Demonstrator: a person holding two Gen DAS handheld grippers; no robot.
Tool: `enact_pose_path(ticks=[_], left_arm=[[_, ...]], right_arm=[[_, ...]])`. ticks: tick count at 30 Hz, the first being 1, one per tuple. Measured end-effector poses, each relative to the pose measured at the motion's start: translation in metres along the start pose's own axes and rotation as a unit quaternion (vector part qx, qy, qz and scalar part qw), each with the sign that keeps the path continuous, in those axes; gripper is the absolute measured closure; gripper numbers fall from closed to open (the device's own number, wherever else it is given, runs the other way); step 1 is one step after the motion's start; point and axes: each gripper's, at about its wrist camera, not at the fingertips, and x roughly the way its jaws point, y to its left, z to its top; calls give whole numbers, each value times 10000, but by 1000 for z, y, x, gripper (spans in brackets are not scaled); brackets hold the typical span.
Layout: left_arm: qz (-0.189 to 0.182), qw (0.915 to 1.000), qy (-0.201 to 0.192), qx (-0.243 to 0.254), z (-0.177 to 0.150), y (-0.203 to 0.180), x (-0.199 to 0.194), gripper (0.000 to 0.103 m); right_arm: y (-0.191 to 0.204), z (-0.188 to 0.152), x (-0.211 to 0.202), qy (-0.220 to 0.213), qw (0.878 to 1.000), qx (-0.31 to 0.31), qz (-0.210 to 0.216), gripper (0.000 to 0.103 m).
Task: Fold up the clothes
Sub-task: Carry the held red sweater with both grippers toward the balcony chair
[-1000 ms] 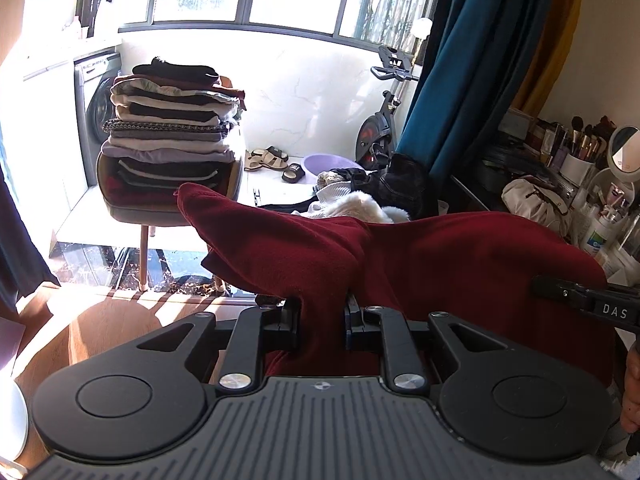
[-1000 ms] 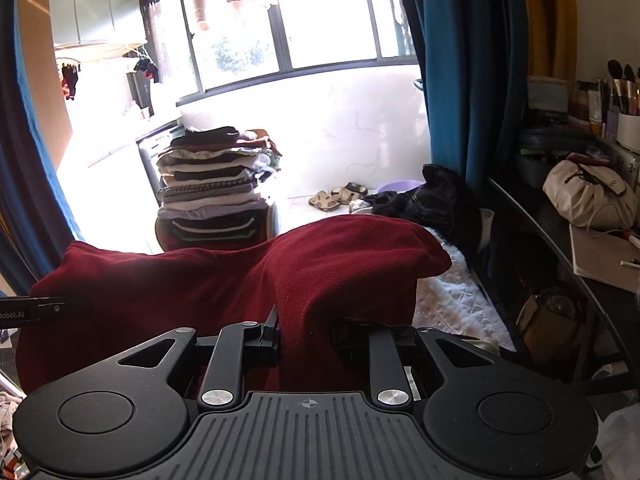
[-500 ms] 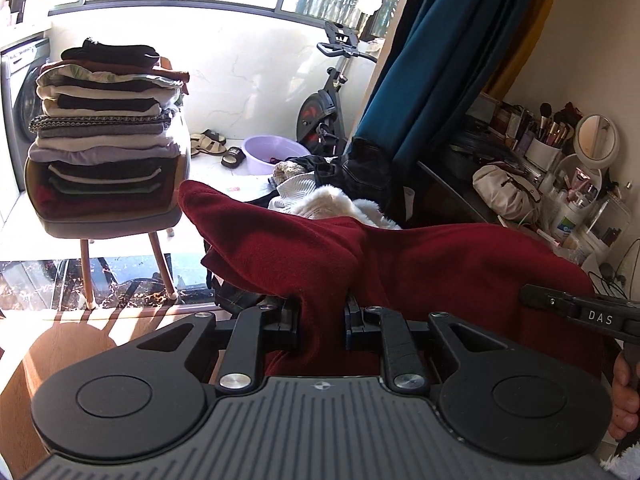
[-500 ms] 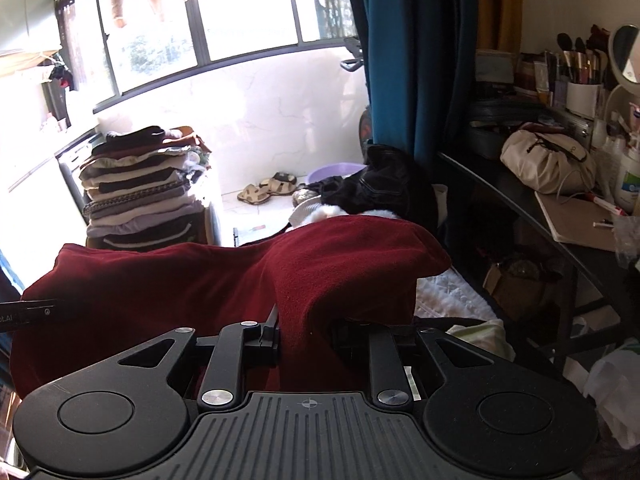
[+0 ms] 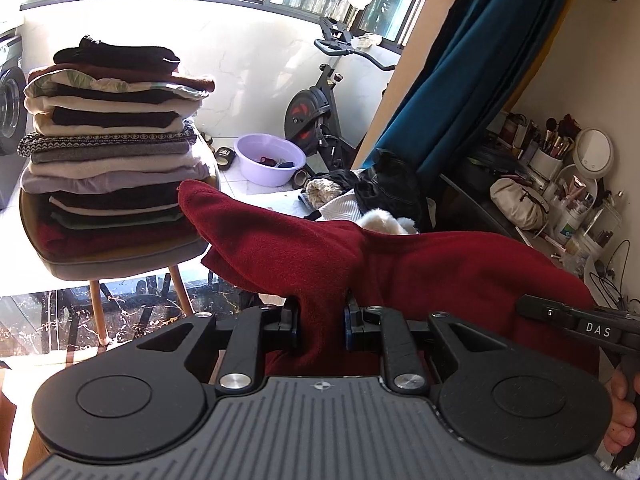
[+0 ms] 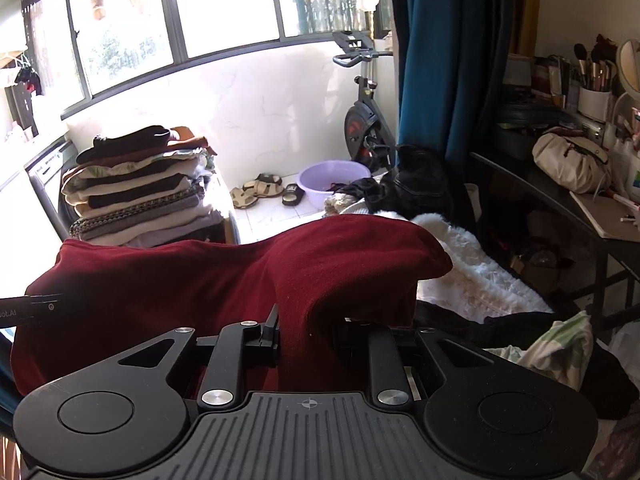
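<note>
Lilac basin (image 5: 269, 159) on tiled floor, near exercise bike (image 5: 316, 108) by white wall. Sandals (image 6: 256, 193) left of basin. Teal curtain (image 5: 452, 92) hangs at right. Dark worktop (image 6: 532, 192) carries beige bag (image 6: 572, 164), brush cup (image 6: 594, 102), round mirror (image 5: 596, 152). Washing machine (image 5: 10, 112) at far left.

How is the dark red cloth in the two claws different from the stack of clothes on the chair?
The dark red fleece garment hangs in the air, pinched by the left gripper and right gripper; the pile of folded clothes rests on a grey chair. The garment is a single, bunched piece; the pile is many flat layers in mixed colours. Both are fabric.
</note>
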Motion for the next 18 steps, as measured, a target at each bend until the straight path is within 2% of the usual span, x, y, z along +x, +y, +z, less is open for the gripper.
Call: enact_pose_path(ticks=[4, 8, 14, 18], left_arm=[[126, 9995, -21, -302, 6, 43, -3, 84], [270, 9985, -4, -478, 12, 74, -3, 84], [428, 9979, -13, -476, 33, 101, 8, 84], [530, 9975, -110, -458, 62, 118, 26, 84]], right_arm=[[47, 4, 20, 118, 9995, -277, 102, 84], [76, 14, 40, 142, 9989, -388, 208, 84], [95, 33, 79, 182, 9986, -355, 345, 84], [100, 55, 113, 121, 9985, -256, 466, 84]])
